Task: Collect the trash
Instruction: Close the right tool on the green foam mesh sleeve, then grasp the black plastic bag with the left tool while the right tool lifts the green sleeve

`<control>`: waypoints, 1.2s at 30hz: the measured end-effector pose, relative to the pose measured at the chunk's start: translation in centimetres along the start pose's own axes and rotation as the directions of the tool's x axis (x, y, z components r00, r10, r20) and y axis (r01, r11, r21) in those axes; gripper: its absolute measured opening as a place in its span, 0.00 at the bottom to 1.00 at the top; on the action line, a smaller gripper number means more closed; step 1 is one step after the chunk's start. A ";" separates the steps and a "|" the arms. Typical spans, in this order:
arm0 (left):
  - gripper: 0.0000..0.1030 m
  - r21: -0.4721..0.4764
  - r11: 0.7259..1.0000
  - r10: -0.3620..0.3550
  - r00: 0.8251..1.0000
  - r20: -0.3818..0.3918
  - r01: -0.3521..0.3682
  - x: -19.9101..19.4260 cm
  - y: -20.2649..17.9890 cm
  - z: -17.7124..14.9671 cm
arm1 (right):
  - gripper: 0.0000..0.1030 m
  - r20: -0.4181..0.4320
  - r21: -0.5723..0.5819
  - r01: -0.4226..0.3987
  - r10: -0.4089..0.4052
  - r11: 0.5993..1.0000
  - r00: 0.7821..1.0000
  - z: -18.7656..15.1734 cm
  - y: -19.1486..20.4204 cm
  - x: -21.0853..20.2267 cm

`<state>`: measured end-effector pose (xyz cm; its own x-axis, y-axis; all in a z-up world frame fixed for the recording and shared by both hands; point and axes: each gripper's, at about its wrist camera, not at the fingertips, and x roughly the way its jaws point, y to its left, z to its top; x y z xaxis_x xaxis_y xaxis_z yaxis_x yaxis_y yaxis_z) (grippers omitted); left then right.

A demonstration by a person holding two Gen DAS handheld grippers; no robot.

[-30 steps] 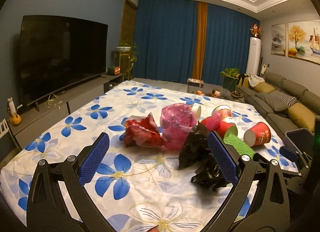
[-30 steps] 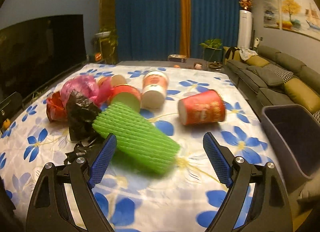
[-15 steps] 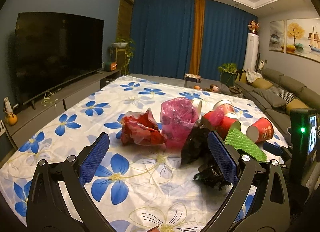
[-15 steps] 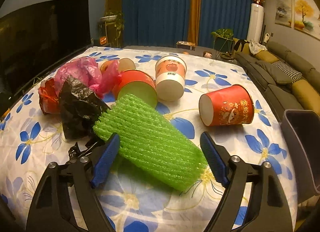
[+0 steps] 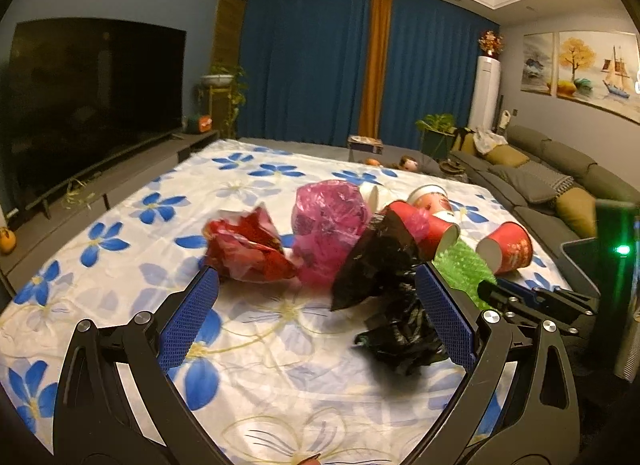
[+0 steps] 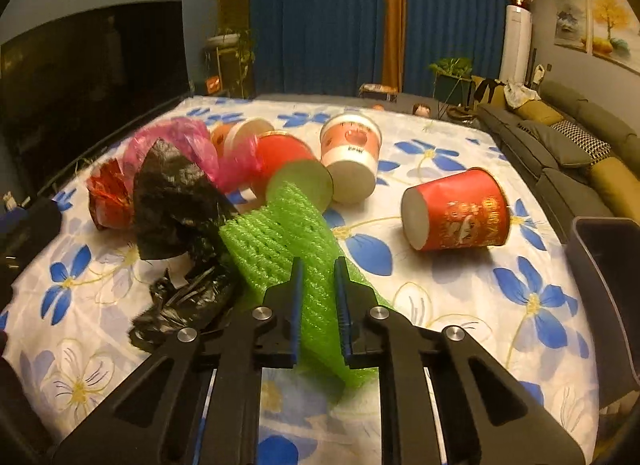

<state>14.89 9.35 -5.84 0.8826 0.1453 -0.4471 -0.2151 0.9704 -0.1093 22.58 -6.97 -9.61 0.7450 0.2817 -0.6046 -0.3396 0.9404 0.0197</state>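
Right hand-held gripper (image 6: 317, 301): clenched on the near end of the green foam net (image 6: 288, 233); the net is squashed thin between the jaws and bulges on either side.
Foam net: lies on the flowered worktop (image 6: 460, 297), its far end touching a red cup (image 6: 294, 169) and its left side against the black bag (image 6: 176, 201).
Slip risk: the net is soft and springy, so a narrow pinch at one end may let it slide out when lifted.
Drag risk: lifting could pull the black bag along or nudge the red cup, since both touch the net.
Bin (image 6: 608, 289): dark, at the right edge of the worktop; the loose far end of the net may catch on its rim and fall outside.
Lone cup (image 6: 458, 215): on its side between net and bin; a low swing could knock it rolling.
Left hand-held gripper (image 5: 316, 317): released, jaws wide, hovering above the worktop in front of the black bag (image 5: 380, 261).
Clash risk: both grippers work near the same pile and could bump.
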 end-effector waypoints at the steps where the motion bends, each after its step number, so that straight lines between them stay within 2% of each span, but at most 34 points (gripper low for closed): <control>1: 0.94 0.001 1.000 -0.009 1.000 -0.004 0.009 0.2 -0.1 0.0 | 0.15 0.012 0.008 -0.001 0.001 1.000 1.000 0.1 0.0 -0.5; 9: 0.92 -0.007 0.998 -0.067 0.996 -0.051 0.067 3.0 -1.7 1.2 | 0.15 0.090 0.062 -0.013 0.008 0.998 0.996 0.1 -1.4 -4.1; 13: 0.87 0.015 0.998 -0.065 0.996 -0.057 0.066 5.1 -2.3 2.1 | 0.15 0.103 0.062 -0.011 0.005 0.998 0.995 0.0 -1.8 -4.9; 16: 0.71 0.041 0.996 -0.069 0.993 -0.098 0.073 6.8 -2.7 2.1 | 0.15 0.102 0.061 -0.013 0.006 0.998 0.995 -0.2 -1.8 -5.1; 18: 0.51 0.042 0.994 -0.095 0.986 -0.140 0.101 7.8 -2.6 1.9 | 0.15 0.101 0.058 -0.012 0.006 0.998 0.995 -0.4 -1.8 -5.2; 20: 0.39 0.023 0.990 -0.136 0.975 -0.177 0.142 8.5 -2.3 1.6 | 0.15 0.100 0.059 -0.013 0.007 0.998 0.995 -0.4 -1.9 -5.2; 24: 0.09 0.022 0.984 -0.172 0.969 -0.175 0.178 7.7 -2.5 1.1 | 0.15 0.110 0.061 -0.012 0.005 0.998 0.994 -0.4 -1.9 -5.6; 26: 0.02 0.011 0.981 -0.189 0.969 -0.158 0.193 6.6 -2.4 1.0 | 0.15 0.119 0.063 -0.008 0.000 0.998 0.993 -0.4 -2.1 -6.0; 30: 0.01 -0.016 0.977 -0.211 0.972 -0.101 0.211 3.7 -1.7 1.3 | 0.15 0.133 0.069 0.001 -0.010 0.998 0.991 -0.5 -2.3 -6.9; 36: 0.01 -0.049 0.964 -0.263 0.965 -0.001 0.263 -1.6 -0.3 2.9 | 0.15 0.166 0.079 0.014 -0.027 0.997 0.986 -0.5 -2.6 -8.9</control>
<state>14.76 9.38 -2.50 0.9076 -0.1154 -0.4036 0.0042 0.9639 -0.2662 16.56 -12.01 -4.69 0.8390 0.2838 -0.4643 -0.2826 0.9564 0.0740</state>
